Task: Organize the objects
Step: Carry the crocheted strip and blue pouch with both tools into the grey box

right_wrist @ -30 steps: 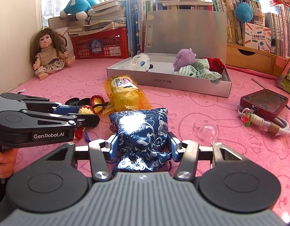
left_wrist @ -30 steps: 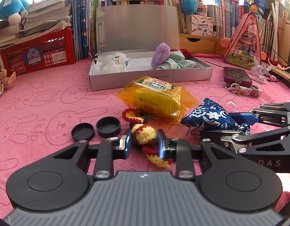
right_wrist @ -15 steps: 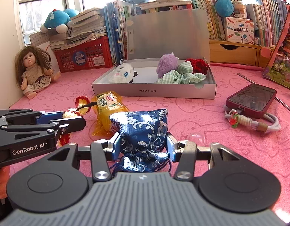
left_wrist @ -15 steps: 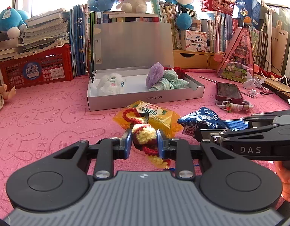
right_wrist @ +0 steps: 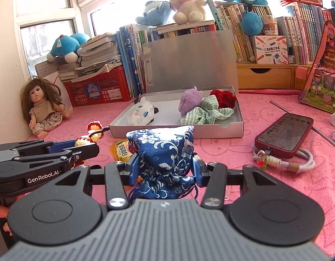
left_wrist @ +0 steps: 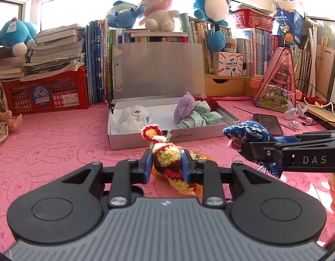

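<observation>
My left gripper [left_wrist: 166, 165] is shut on a red and yellow crocheted toy [left_wrist: 167, 156] and holds it above the pink cloth, in front of the open grey box [left_wrist: 150, 140]. My right gripper [right_wrist: 164, 169] is shut on a blue embroidered pouch [right_wrist: 163, 152], also lifted. The pouch also shows in the left wrist view [left_wrist: 250, 137], and the crocheted toy in the right wrist view [right_wrist: 94, 130]. The box [right_wrist: 211, 130] holds a white plush [right_wrist: 142, 113], a purple plush [right_wrist: 189, 97], a green checked cloth [right_wrist: 206, 114] and a red knit piece [right_wrist: 224, 96].
A yellow snack packet [right_wrist: 121, 151] lies on the cloth below the grippers. A phone in a red case [right_wrist: 285, 133] with a coiled cable [right_wrist: 285, 165] lies right. A doll [right_wrist: 42, 106] sits at the left wall. A red crate [left_wrist: 47, 91] and books stand behind.
Both grippers have risen off the cloth with their loads and moved toward the box. The snack packet and black caps have dropped low in view.
</observation>
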`<state>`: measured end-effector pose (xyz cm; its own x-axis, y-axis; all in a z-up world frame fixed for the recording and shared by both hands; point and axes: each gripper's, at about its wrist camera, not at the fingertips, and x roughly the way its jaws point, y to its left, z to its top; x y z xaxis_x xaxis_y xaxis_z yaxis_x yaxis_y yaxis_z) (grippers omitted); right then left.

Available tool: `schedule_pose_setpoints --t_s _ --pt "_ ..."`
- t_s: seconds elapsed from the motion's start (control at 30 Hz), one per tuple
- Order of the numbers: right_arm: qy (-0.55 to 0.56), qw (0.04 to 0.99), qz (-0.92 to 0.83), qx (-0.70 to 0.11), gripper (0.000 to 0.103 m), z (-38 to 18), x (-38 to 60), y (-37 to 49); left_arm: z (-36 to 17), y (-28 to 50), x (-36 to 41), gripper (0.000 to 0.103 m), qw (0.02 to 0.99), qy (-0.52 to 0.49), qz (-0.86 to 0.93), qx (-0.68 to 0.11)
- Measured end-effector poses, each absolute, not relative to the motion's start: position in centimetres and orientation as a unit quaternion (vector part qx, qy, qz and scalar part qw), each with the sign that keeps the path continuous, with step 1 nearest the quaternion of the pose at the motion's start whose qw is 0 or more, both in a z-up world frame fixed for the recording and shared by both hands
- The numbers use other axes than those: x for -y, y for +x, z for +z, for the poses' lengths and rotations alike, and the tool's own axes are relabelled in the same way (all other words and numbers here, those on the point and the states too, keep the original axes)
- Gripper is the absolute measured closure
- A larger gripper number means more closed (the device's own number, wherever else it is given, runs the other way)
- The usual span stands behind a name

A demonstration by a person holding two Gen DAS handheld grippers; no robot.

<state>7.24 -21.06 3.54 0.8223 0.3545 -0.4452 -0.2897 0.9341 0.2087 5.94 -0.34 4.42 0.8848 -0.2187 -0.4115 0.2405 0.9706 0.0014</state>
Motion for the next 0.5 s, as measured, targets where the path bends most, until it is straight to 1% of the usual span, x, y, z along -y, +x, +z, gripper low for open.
schedule_pose_setpoints --t_s 0.23,0.5 --pt "0.071 0.955 0.16 -0.238 0.051 4.8 21.6 8.3 5.3 6.9 0.1 0.071 0.971 0.023 -0.124 -0.204" --pt "0.069 0.96 0.146 -0.23 0.051 7.2 21.6 11.5 7.1 10.4 -0.6 0.071 0.97 0.013 -0.131 -0.203"
